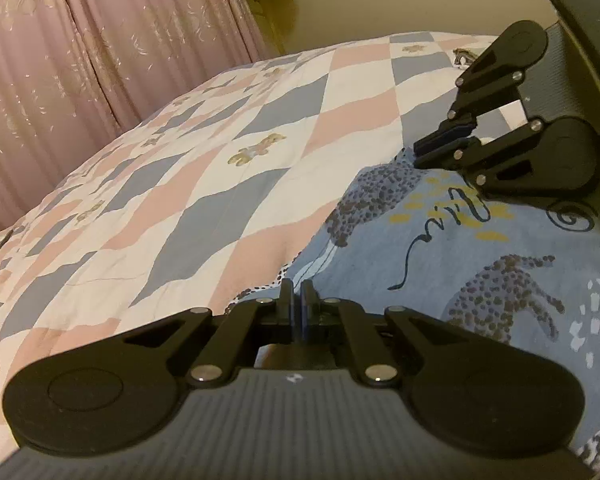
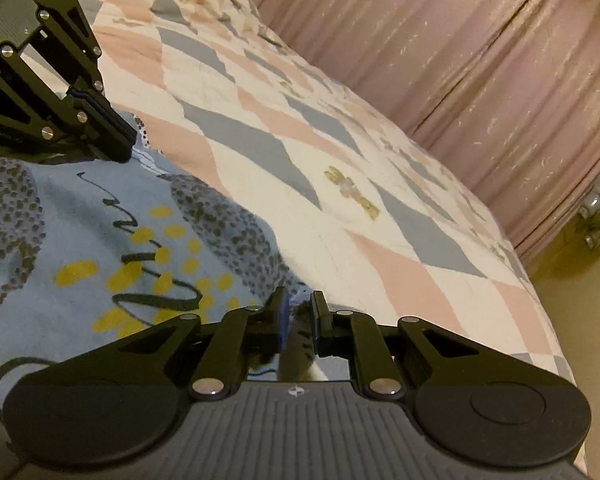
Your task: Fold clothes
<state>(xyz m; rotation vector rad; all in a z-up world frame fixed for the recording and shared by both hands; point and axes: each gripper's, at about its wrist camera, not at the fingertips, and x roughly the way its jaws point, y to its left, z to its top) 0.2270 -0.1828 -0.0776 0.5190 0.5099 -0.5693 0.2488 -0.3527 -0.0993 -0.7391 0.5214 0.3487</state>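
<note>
The garment, a blue cloth printed with spotted cats, yellow dots and dark script, fills the lower right of the left wrist view and the lower left of the right wrist view. It lies on the quilt, a pink, grey and white patchwork that runs toward the upper part of both frames

The left gripper sits at the bottom centre of its own view with its fingers drawn almost together, only a thin slit between the pads. The cloth edge runs right up to them, and the narrow gap suggests a pinch on that edge, though the cloth inside the slit is not plainly shown. In the right wrist view the same gripper appears at upper left, tips closed and down at the cloth's far edge

The right gripper, bottom centre of its view, has a slightly wider gap, with the cloth edge right at its tips; whether it grips is hard to tell there. In the left wrist view, at right, its tips look pressed together on a corner of the cloth

Both grippers sit along one edge, well apart, probably so the edge stays taut and the fold comes out even

A pink curtain hangs beyond the quilt
</note>
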